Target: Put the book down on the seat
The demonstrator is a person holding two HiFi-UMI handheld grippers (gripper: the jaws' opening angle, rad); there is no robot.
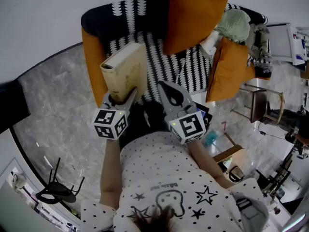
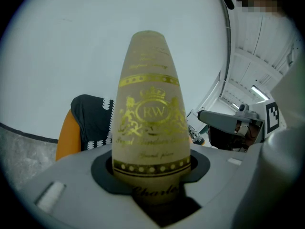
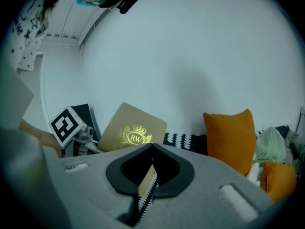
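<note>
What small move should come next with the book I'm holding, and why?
Probably lower the left gripper: it is clamped on the book, held upright over the patterned seat and apparently not yet resting on it.

White shirt, black dots and stars, grey jaws, marker cubes

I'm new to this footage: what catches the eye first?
A beige, gold-crested book, clamped upright in the left gripper above the black-and-white patterned seat. One orange cushion leans at the seat's back, a second cushion at its right; the right gripper, shut and empty, is beside the book.
</note>
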